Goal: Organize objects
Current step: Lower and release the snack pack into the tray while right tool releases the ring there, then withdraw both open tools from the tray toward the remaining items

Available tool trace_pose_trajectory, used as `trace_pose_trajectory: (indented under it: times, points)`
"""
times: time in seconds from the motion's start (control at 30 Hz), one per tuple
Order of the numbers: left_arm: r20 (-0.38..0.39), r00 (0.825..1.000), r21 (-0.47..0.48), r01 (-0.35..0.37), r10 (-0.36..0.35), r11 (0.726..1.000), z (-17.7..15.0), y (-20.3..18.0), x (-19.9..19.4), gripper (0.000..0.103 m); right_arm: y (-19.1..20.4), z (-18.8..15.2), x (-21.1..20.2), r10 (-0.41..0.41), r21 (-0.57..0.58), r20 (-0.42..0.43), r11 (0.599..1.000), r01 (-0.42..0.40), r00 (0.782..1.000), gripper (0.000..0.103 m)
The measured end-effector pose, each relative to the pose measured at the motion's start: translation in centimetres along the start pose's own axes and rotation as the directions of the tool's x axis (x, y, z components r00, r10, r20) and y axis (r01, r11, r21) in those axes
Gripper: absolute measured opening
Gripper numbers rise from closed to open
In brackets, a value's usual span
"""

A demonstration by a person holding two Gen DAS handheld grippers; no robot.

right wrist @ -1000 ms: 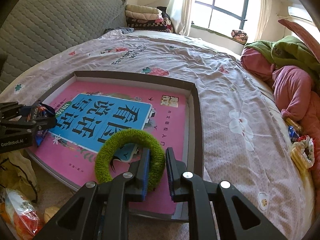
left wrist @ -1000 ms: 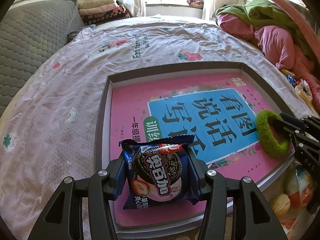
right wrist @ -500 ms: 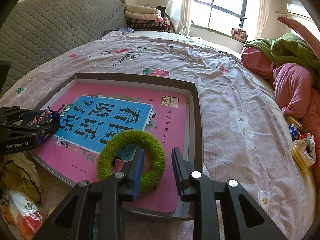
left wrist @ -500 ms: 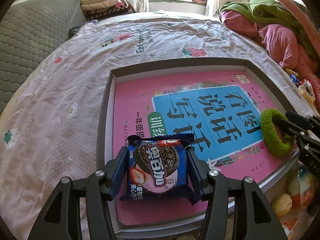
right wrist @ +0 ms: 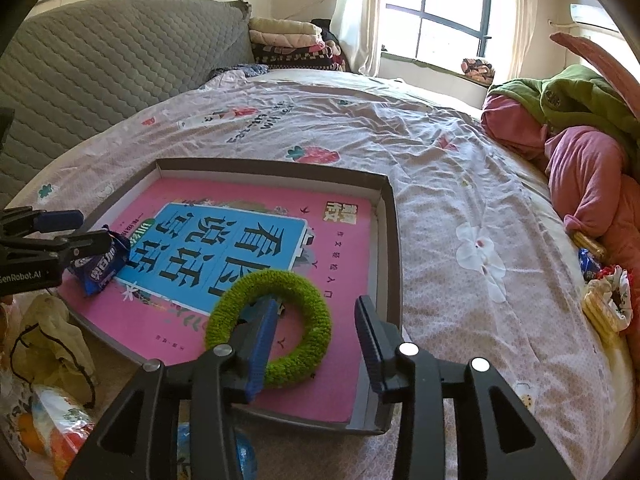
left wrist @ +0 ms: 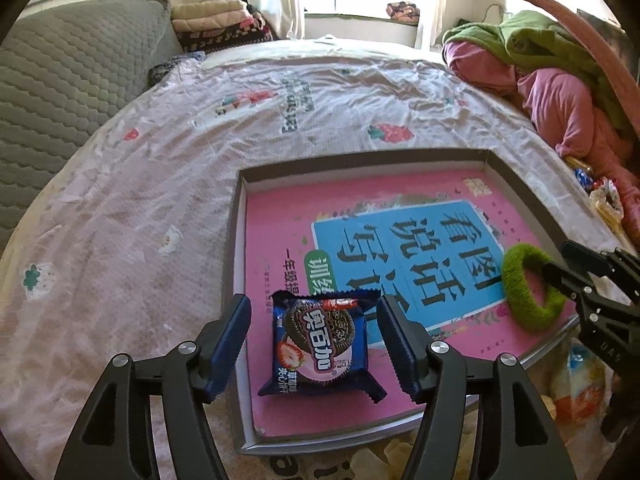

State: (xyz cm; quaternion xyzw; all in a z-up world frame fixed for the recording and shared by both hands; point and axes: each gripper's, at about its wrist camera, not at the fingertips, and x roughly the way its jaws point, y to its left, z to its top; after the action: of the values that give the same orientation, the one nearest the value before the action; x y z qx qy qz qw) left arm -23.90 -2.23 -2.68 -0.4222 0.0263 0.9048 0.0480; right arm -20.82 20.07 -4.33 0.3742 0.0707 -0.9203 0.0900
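A bed (left wrist: 168,184) with a floral sheet carries a shallow grey tray (left wrist: 236,248) lined by a pink book (left wrist: 280,220). The left hand-held gripper (left wrist: 312,344) has just been opening; its jaws stand apart, clear of the blue cookie packet (left wrist: 320,344) lying at the tray's near left. The right hand-held gripper (right wrist: 316,340), also just opening, straddles the green fuzzy ring (right wrist: 296,292) at the near right without pinching it.

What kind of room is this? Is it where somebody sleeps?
Most likely a bedroom. There is a bed with a flowery sheet, a grey padded headboard behind it, folded blankets stacked by the window, and clothes piled at one side.
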Motion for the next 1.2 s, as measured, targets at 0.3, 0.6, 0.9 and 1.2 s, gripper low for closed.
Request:
trace_pose_trajectory:
  times: [0.3, 0.6, 0.9, 1.2]
  points:
    - [0.052, 0.999, 0.003, 0.000, 0.000, 1.000, 0.5, 0.0, -2.9, 0.067, 0.2, 0.3, -0.7, 0.015, 0.004, 0.014, 1.000, -0.015, 1.000, 0.043]
    - [0.072, 0.997, 0.007, -0.020, 0.019, 1.000, -0.4, 0.0, -4.3, 0.067, 0.8, 0.6, -1.7, 0.046, -0.002, 0.030, 0.999, -0.046, 0.999, 0.051]
    - [0.078, 0.997, -0.008, -0.020, 0.021, 1.000, -0.7, -0.1, -4.6, 0.067, 1.2, 0.7, -2.2, 0.063, -0.002, 0.032, 0.998, -0.063, 0.998, 0.051]
    - [0.066, 0.998, -0.025, -0.016, 0.018, 1.000, -1.3, -0.2, -4.9, 0.074, 1.6, 0.3, -3.5, 0.094, 0.011, 0.045, 0.995, -0.094, 0.995, 0.051]
